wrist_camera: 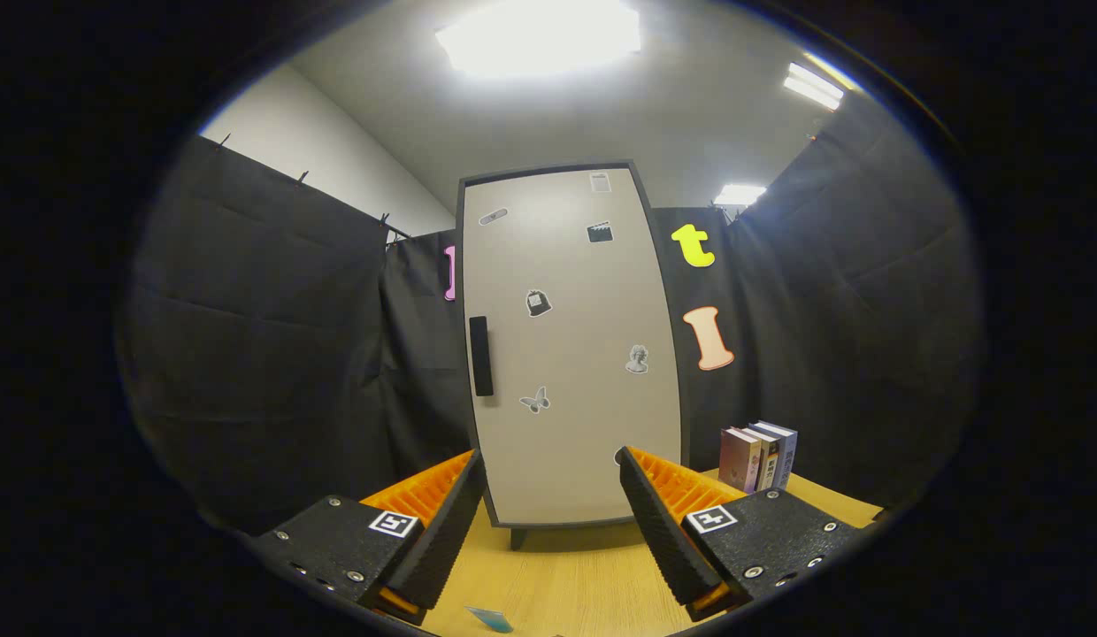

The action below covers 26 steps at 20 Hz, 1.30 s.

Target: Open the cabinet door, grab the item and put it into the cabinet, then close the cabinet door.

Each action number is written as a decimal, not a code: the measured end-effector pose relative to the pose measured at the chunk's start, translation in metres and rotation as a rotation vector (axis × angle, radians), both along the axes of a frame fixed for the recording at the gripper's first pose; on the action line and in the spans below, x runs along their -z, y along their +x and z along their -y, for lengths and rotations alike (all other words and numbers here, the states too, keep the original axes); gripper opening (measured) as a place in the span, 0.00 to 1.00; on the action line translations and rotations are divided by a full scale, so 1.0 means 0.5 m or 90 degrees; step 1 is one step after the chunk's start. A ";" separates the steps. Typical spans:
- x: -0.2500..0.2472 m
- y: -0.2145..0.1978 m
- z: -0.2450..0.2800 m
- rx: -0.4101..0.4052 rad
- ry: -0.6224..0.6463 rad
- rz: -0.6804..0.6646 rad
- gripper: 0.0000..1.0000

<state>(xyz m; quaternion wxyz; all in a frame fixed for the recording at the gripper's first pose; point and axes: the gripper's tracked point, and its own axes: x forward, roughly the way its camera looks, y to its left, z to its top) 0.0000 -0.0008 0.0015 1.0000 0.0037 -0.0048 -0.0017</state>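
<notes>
Tongs [551, 495] spread, empty, before shut cabinet door [571, 354]; books [758, 456] stand right of the cabinet.

The cabinet door [571, 354] looks smooth and matt with a matt black handle [481, 356], the tabletop [566, 579] shows pale wood grain, and the claw [553, 495] has ribbed orange plastic fingers [425, 491] with rough black pads.

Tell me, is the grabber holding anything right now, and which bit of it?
Nothing is held. The gripper is open, its fingers spread wide with only the wooden table between them. The cabinet stands shut just ahead, its black handle untouched.
</notes>
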 end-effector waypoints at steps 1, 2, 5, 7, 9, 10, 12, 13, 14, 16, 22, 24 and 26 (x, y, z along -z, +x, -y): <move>0.001 0.002 0.000 0.000 -0.001 -0.002 0.94; 0.004 0.004 -0.001 0.000 -0.003 -0.004 0.94; 0.003 0.018 -0.010 -0.005 -0.009 -0.006 0.94; -0.004 0.036 -0.018 -0.010 -0.011 -0.009 0.94; -0.022 0.059 -0.030 -0.018 -0.010 -0.004 0.94; -0.035 0.073 -0.035 -0.021 -0.010 0.002 0.94; -0.057 0.103 -0.048 -0.029 -0.008 0.009 0.94; -0.066 0.121 -0.058 -0.039 -0.005 0.009 0.94; -0.072 0.138 -0.067 -0.047 -0.002 0.008 0.94; -0.090 0.170 -0.076 -0.057 -0.001 0.013 0.94; -0.134 0.281 -0.104 -0.079 0.004 0.026 0.94; -0.144 0.320 -0.120 -0.094 0.010 0.024 0.94; -0.153 0.354 -0.128 -0.101 0.013 0.024 0.94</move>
